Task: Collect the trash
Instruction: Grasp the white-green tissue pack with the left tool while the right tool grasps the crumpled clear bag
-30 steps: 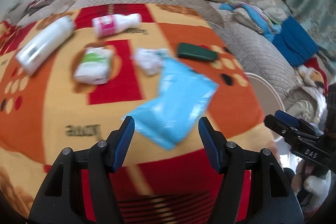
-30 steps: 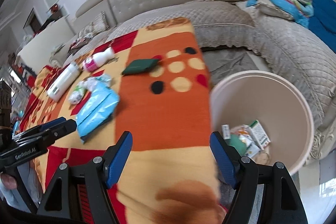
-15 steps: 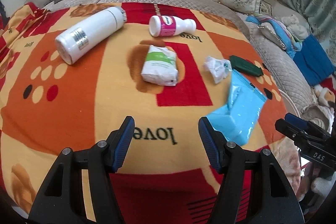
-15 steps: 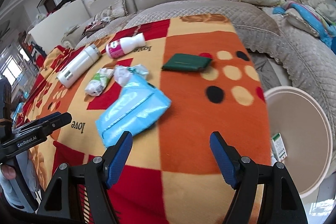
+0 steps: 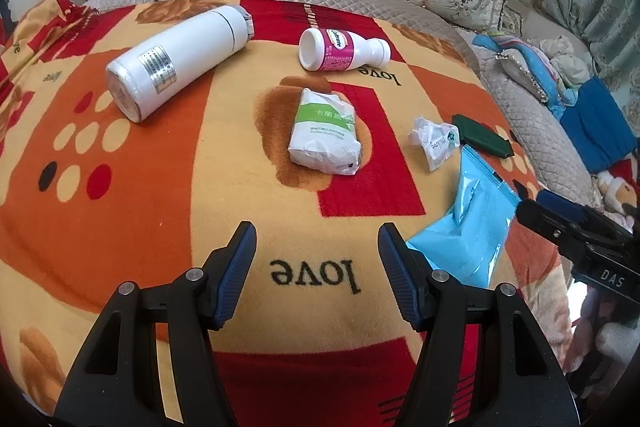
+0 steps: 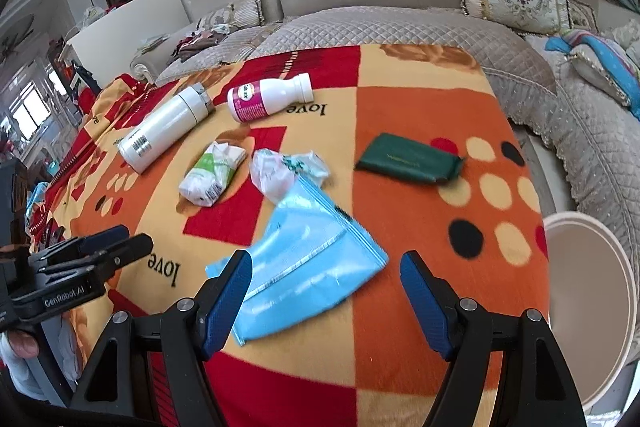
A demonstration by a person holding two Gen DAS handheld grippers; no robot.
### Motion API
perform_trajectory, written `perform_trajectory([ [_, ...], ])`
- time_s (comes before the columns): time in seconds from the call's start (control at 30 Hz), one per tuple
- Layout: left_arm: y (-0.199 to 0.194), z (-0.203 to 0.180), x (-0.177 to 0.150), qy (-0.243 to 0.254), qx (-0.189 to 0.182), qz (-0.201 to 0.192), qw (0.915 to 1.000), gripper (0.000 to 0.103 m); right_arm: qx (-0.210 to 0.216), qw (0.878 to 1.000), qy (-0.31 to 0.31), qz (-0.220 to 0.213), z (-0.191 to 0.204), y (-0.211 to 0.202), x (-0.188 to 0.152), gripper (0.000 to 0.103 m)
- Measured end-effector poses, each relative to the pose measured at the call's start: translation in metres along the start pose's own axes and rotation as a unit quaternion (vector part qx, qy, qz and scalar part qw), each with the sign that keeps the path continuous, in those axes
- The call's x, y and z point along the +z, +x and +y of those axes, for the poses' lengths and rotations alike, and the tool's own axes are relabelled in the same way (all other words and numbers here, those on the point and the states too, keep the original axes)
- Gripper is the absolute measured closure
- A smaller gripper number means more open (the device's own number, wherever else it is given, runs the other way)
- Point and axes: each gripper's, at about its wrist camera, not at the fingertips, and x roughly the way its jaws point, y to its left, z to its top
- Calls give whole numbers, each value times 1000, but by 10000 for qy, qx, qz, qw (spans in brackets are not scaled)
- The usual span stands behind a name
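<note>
Both our left gripper (image 5: 316, 259) and right gripper (image 6: 326, 287) hang open and empty over the blanket-covered bench (image 6: 420, 107). The slippery blue pouch (image 6: 308, 263) under the right gripper could slide away from closing jaws. The bin (image 6: 592, 227) stands just beside the bench; its contents are hidden.

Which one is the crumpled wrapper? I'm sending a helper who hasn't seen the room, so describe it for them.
Start at the patterned blanket spread in front of the sofa. Near its middle, the crumpled wrapper lies between the green-and-white packet and the dark green pouch, at the blue bag's top edge. It alone is a scrunched, whitish ball.
</note>
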Motion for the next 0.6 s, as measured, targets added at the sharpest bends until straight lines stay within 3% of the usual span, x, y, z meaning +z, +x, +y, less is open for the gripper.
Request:
perform_trajectory([
  [0.43, 27, -6, 35, 80, -125, 69, 9999, 41, 97, 9997, -234, 69, 8, 23, 24, 29],
  [0.6, 48, -11, 55, 90, 5, 112, 9999, 41, 91, 9997, -192, 77, 2, 25, 26, 29],
])
